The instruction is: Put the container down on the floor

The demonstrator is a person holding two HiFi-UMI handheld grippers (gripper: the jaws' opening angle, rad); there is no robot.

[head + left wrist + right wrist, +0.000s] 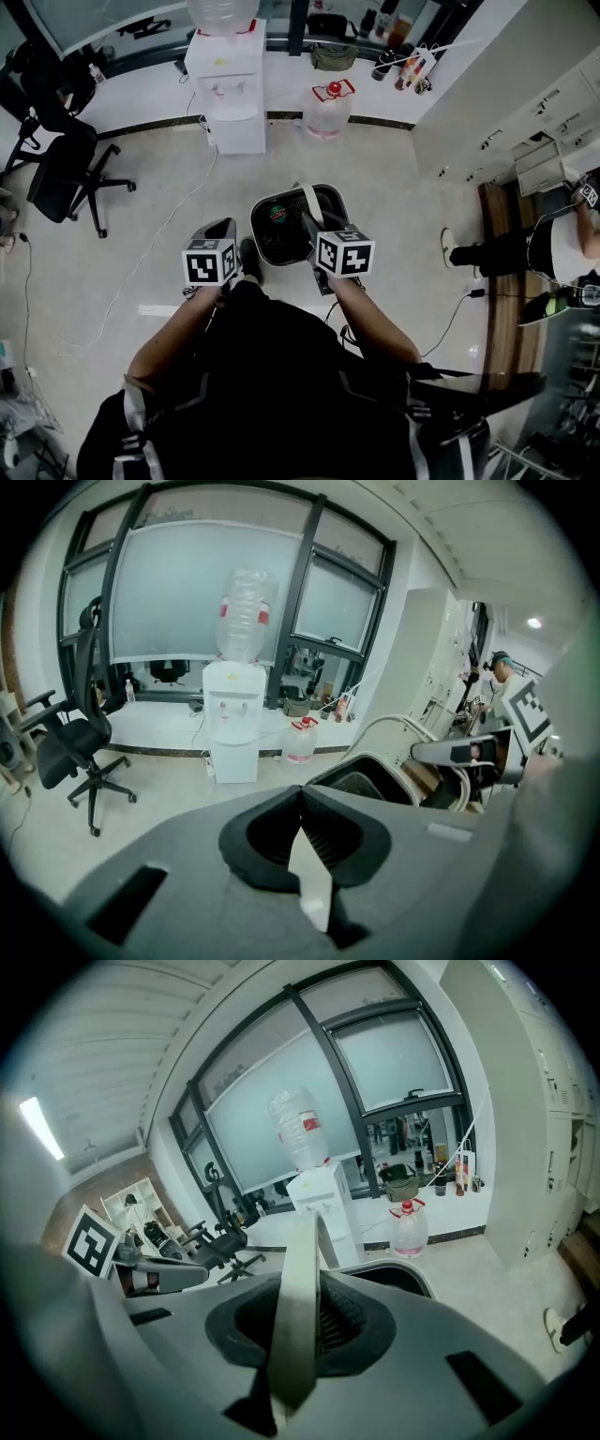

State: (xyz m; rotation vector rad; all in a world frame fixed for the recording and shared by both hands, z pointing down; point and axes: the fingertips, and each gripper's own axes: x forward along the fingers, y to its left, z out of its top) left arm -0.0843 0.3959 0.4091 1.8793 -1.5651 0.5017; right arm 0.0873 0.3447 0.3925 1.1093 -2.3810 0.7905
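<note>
A dark round container (pixel 281 230) with a pale rim and a white band handle (pixel 307 202) hangs in front of me, above the floor. My right gripper (pixel 309 222) is shut on that handle; in the right gripper view the white band (pixel 298 1288) runs straight through its closed jaws (pixel 314 1314). My left gripper (pixel 225 230) is beside the container's left side and apart from it. Its jaws (pixel 302 803) are closed with a small white strip (pixel 311 878) pinched between them. The container (pixel 370 782) shows to the right in that view.
A white water dispenser (pixel 228 89) and a water jug (pixel 328 111) stand at the far wall. A black office chair (pixel 66 169) is at the left, with a cable (pixel 150 253) across the pale floor. Another person (pixel 525 248) is by a wooden desk (pixel 502 309) at the right.
</note>
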